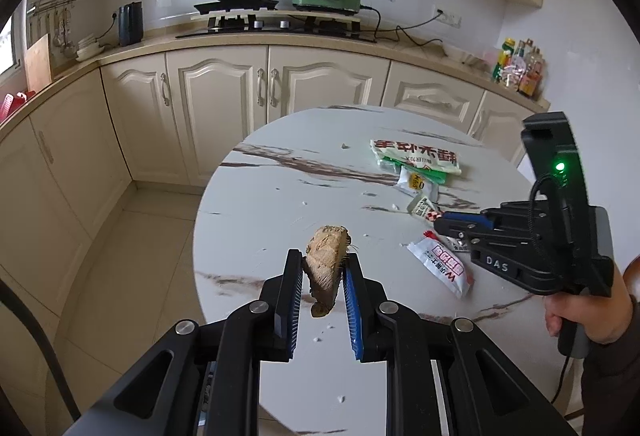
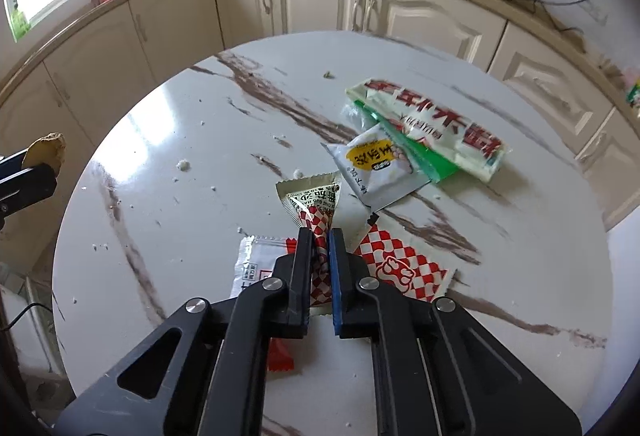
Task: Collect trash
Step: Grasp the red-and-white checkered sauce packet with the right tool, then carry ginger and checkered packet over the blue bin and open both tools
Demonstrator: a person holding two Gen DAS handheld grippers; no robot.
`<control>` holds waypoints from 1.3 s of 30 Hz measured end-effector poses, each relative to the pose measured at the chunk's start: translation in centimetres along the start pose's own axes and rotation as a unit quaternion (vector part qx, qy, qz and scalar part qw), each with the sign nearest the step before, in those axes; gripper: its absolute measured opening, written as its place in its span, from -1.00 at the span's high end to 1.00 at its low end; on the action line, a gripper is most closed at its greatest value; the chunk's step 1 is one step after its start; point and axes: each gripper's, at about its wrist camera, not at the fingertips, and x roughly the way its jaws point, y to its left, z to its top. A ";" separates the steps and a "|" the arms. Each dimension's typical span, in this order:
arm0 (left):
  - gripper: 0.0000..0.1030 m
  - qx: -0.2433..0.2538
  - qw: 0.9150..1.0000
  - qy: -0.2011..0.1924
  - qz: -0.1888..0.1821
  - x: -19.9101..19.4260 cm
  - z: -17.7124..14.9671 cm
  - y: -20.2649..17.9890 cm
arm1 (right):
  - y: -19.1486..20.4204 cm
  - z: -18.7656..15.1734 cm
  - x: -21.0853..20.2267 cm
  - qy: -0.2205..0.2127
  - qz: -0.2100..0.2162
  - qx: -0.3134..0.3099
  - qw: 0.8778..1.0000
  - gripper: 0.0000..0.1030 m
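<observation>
Trash lies scattered over the round marble table (image 2: 168, 140), and two pieces of it are already in the grippers. The left gripper (image 1: 323, 268) has its jaws drawn in close, clamped on a brown, fibrous food scrap (image 1: 326, 260) that sticks up past the fingertips; it hangs above the table's near-left part, clear of the surface, probably so it can be carried off without dragging crumbs along. The right gripper (image 2: 320, 248) has its jaws almost together, pinching the twisted tail of a red-checked sauce packet (image 2: 310, 204), whose wider end fans out just beyond the tips, towards the table's middle; whether that end rests on the top or is just off it I cannot tell. Gripping the thin crumpled end seems sensible, since a flat sachet gives little else to catch. Under and beside that gripper, still on the table, lie a white sachet (image 2: 256, 264) and a red-checked wrapper with a bear print (image 2: 400, 264), touching or overlapping near the pinched packet. Farther across the table, towards the kitchen cabinets, a white sachet with a yellow label (image 2: 376, 168) lies partly tucked under a large green and white bag (image 2: 432, 128). Small white crumbs dot the tabletop. No bin shows in either view, so where the held pieces should go cannot be told. Several wrappers remain, so I judge the collecting to be at an early stage.
</observation>
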 end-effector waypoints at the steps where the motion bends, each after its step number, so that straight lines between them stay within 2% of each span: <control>1: 0.68 0.001 1.000 -0.002 0.002 -0.3 -0.2 0.1 | 0.1 0.1 -0.4 -0.004 0.001 0.004 1.000 0.84; 5: 0.68 -0.005 1.000 -0.020 0.020 -2.4 -0.7 1.2 | 1.4 0.5 -2.7 -0.029 -0.002 0.003 1.000 0.84; 10: 0.68 -0.019 0.997 -0.044 0.054 -5.4 -1.9 3.6 | 6.7 2.4 -6.9 -0.083 0.019 -0.031 0.996 0.84; 15: 0.68 -0.050 0.992 -0.064 0.099 -9.0 -4.0 7.5 | 15.1 4.7 -9.5 -0.133 0.070 -0.074 0.986 0.84; 20: 0.68 -0.093 0.983 -0.054 0.148 -11.0 -6.9 12.9 | 23.3 6.0 -8.0 -0.140 0.123 -0.104 0.977 0.84; 25: 0.68 -0.133 0.972 -0.018 0.191 -10.7 -10.0 18.1 | 31.4 6.2 -2.7 -0.104 0.169 -0.135 0.971 0.84; 29: 0.68 -0.167 0.964 0.033 0.205 -7.6 -12.8 21.7 | 35.1 4.8 3.7 -0.046 0.190 -0.139 0.971 0.83; 32: 0.68 -0.178 0.960 0.067 0.206 -4.5 -13.9 23.6 | 36.6 3.8 8.4 -0.003 0.193 -0.140 0.971 0.83; 37: 0.68 -0.210 0.953 0.128 0.177 2.0 -16.6 26.8 | 37.5 2.3 15.7 0.062 0.197 -0.124 0.971 0.83; 39: 0.68 -0.216 0.949 0.147 0.178 4.1 -17.2 27.7 | 37.6 2.1 18.0 0.079 0.190 -0.125 0.971 0.83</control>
